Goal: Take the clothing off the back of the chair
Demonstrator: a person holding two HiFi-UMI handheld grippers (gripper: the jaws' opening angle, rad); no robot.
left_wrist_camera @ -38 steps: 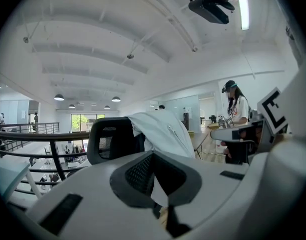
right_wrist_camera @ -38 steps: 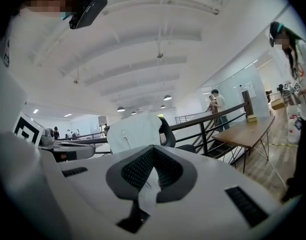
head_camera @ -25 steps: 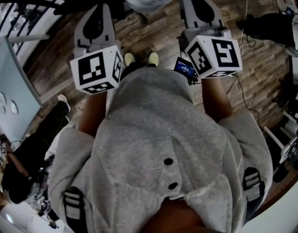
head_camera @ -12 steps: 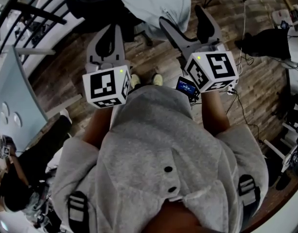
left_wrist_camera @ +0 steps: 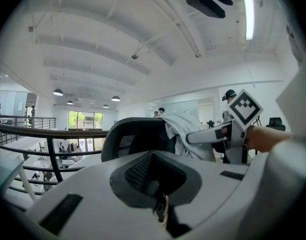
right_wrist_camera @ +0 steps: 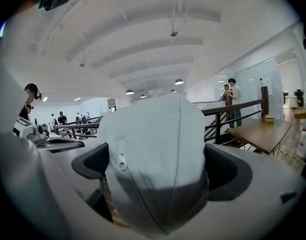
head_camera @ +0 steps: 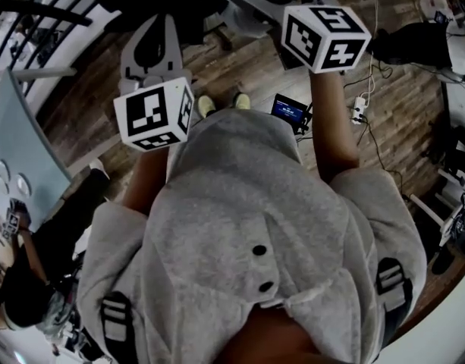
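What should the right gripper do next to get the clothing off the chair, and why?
Probably close the jaws of the right gripper on the clothing. They have just been opening and now stand wide, with the pale fabric bunched between the pads but not yet clamped. The garment is draped over the chair back, so a firm grip should come before any lift.

Clothing (left_wrist_camera: 185, 129) draped on chair back (left_wrist_camera: 135, 136), hanging off its 3 o'clock side, railing (left_wrist_camera: 48, 134) at chair's 9 o'clock, behind it, power strip (head_camera: 359, 111) on floor (head_camera: 247, 67) at shoes' (head_camera: 205, 105) 3 o'clock.
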